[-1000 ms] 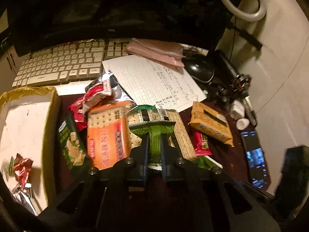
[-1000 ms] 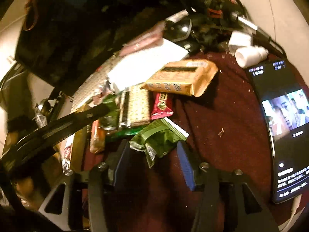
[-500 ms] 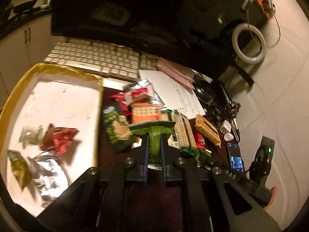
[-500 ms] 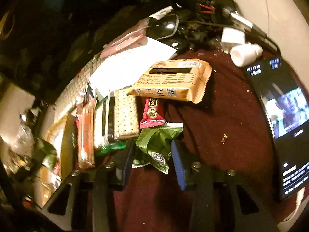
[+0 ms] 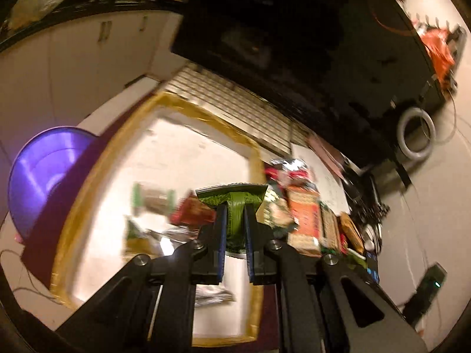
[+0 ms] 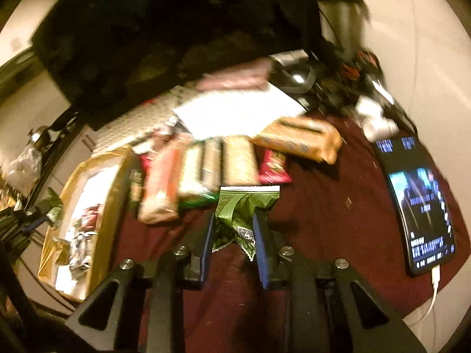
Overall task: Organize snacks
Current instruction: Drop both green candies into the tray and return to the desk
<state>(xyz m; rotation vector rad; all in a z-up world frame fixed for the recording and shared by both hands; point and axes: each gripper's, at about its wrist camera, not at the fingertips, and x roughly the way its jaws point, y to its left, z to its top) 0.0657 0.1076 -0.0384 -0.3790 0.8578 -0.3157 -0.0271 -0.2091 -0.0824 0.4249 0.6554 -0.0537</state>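
My left gripper (image 5: 235, 206) is shut on a green snack packet (image 5: 232, 195) and holds it in the air above the right side of a white tray with a yellow rim (image 5: 206, 117). Several small snack packets (image 5: 191, 211) lie in that tray. My right gripper (image 6: 234, 217) has its jaws closing on a second green packet (image 6: 245, 203), which is crumpled between the pads just above the dark red cloth (image 6: 323, 220). Beyond it lies the snack pile: cracker packs (image 6: 206, 164), a small red packet (image 6: 273, 167) and a tan packet (image 6: 297, 139).
A lit phone (image 6: 421, 206) on a cable lies on the cloth at the right. A paper sheet (image 6: 235, 111), a keyboard (image 5: 235, 108) and a dark monitor (image 5: 294, 44) stand behind the snacks. A purple bowl (image 5: 44, 173) sits left of the tray. Cables and small gear crowd the far right.
My left gripper carried its green packet leftward from over the snack pile to over the tray. My right gripper's jaws closed in on the second green packet and lifted it slightly.
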